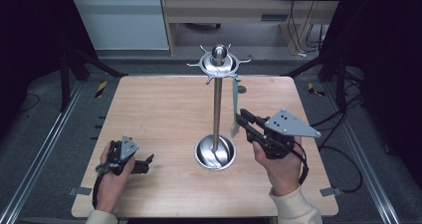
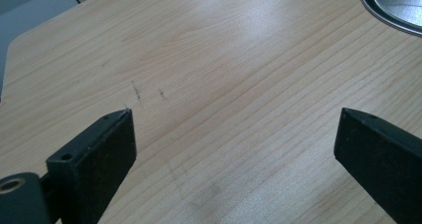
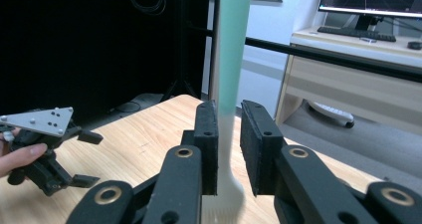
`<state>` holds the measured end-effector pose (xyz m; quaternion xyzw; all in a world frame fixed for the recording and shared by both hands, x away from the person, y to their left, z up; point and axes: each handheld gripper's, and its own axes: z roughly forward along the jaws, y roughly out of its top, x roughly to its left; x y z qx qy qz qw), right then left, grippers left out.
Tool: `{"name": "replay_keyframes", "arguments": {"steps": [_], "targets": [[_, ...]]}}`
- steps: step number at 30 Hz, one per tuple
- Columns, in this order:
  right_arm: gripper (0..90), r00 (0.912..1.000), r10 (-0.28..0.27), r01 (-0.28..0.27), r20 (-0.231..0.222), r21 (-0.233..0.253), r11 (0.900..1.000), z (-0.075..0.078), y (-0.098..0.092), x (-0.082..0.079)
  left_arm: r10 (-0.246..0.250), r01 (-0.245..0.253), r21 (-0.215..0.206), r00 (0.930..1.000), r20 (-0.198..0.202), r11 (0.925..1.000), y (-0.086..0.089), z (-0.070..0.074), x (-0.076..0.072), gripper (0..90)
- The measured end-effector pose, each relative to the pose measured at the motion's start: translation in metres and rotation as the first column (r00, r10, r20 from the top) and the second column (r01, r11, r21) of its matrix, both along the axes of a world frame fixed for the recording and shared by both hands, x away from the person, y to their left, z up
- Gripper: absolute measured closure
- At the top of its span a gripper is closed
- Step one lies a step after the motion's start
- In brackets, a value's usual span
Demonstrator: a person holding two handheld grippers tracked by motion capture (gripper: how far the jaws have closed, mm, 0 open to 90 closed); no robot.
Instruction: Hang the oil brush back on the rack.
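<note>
Across the middle of the scene lies the wooden table (image 1: pixel 149 114), bare but for the rack. Centre, slightly right: metal stand (image 1: pixel 217 104), a round dish base w/ upright pole, ball on top and a ring of hooks round it at the far end. One utensil (image 1: pixel 234 104) hangs from a hook on the right side of the ring. It has a green handle going whitish lower down; the tined end, prob. a fork or spatula, points down toward the table and hangs free of it.

Right gripper (image 1: pixel 242 120) sits just right of the pole, raised off the table, jaws either side of the utensil's lower handle. In the right gripper view the handle (image 3: pixel 230 59) runs up between the two pads; left pad looks touching, a thin gap shows on the right, so closing but not clearly clamped — can't tell if grip is firm.

Left gripper (image 1: pixel 147 164) rests low at the near left, well apart from the stand, jaws spread wide over bare wood, holding nothing.

Progress, as I judge it: early/mid. Utensil is on its hook, reached but not lifted off. Left to do: squeeze, lift clear of hook, move away.
</note>
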<state>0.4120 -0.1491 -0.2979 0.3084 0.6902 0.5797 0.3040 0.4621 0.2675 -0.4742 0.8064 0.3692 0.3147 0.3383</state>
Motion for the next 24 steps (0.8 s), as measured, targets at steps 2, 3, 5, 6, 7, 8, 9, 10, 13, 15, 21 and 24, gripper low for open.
{"name": "replay_keyframes", "arguments": {"steps": [2,3,5,6,7,8,9,10,13,15,21,24], "targets": [[75.6,1.0,0.001,-0.001,0.009,-0.007,1.0,0.001,0.0,-0.001,0.002,-0.002,-0.002,1.0,0.004,1.0,0.0,0.0,0.0,2.6],[74.6,0.9999,-0.004,0.004,0.013,-0.012,1.0,0.001,0.0,-0.001,0.002,-0.002,-0.002,1.0,0.004,1.0,0.0,0.0,0.0,2.6],[71.2,0.9997,-0.017,0.017,0.019,-0.011,1.0,0.002,-0.001,-0.001,0.001,-0.001,0.0,1.0,0.002,1.0,0.001,0.0,0.0,2.6],[68.5,0.9994,-0.026,0.027,0.02,-0.01,1.0,0.003,-0.002,-0.001,0.001,-0.001,0.001,1.0,0.002,1.0,0.001,0.0,0.0,2.6],[64.9,0.9991,-0.037,0.037,0.019,-0.008,0.999,0.003,-0.004,-0.001,0.002,-0.002,-0.002,1.0,0.004,1.0,0.0,0.0,0.0,2.6],[62.9,0.9985,-0.051,0.051,0.02,-0.008,0.999,0.004,-0.006,0.0,0.001,-0.001,-0.001,1.0,0.004,1.0,0.0,0.0,0.0,2.6],[61.4,0.9978,-0.064,0.064,0.018,-0.001,0.998,0.005,-0.009,0.0,0.001,-0.001,-0.001,1.0,0.003,1.0,0.0,0.0,0.0,2.6],[59.4,0.9968,-0.076,0.076,0.024,0.003,0.997,0.006,-0.012,0.0,0.001,-0.001,-0.001,1.0,0.002,1.0,0.0,0.0,0.0,2.6],[53.3,0.993,-0.115,0.115,0.025,0.001,0.993,0.009,-0.02,0.001,0.0,0.0,-0.001,1.0,0.001,1.0,0.0,0.0,0.0,2.6],[49.7,0.991,-0.133,0.133,0.011,-0.004,0.991,0.01,-0.026,0.003,0.0,0.0,-0.001,1.0,0.001,1.0,0.0,0.0,0.0,2.6],[41.5,0.9824,-0.186,0.186,-0.016,-0.028,0.982,0.008,-0.037,0.011,0.0,0.0,0.0,1.0,0.001,1.0,0.0,0.0,0.0,2.6],[37.7,0.9781,-0.206,0.205,-0.03,-0.028,0.978,0.007,-0.041,0.014,0.0,0.0,-0.001,1.0,0.001,1.0,0.0,0.0,0.0,2.6]]}}
